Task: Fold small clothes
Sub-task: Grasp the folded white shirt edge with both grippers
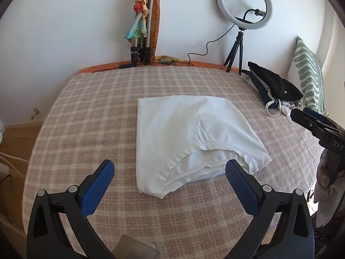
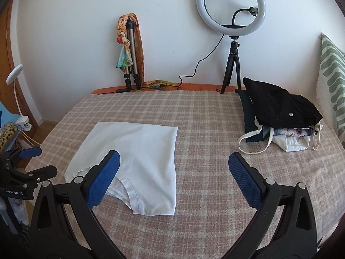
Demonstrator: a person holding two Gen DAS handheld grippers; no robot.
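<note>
A white garment (image 1: 189, 133) lies folded into a rough rectangle on the plaid bed cover (image 1: 86, 112), its curved hem toward me. My left gripper (image 1: 170, 163) hangs open just over the garment's near edge, blue pads wide apart and gripping nothing. In the right wrist view the same white garment (image 2: 140, 146) sits left of centre. My right gripper (image 2: 174, 155) is spread wide open above its right edge, with nothing pressed between the pads. The left gripper (image 2: 41, 160) shows at that view's left edge, and the right gripper (image 1: 301, 113) at the left wrist view's right edge.
A pile of dark clothes on a tote bag (image 2: 280, 110) lies at the bed's far right, beside a green-patterned pillow (image 2: 332, 64). Against the wall stand a ring light on a tripod (image 2: 230, 6) and a folded tripod draped with scarves (image 2: 129, 49). A clip lamp (image 2: 14, 73) stands left of the bed.
</note>
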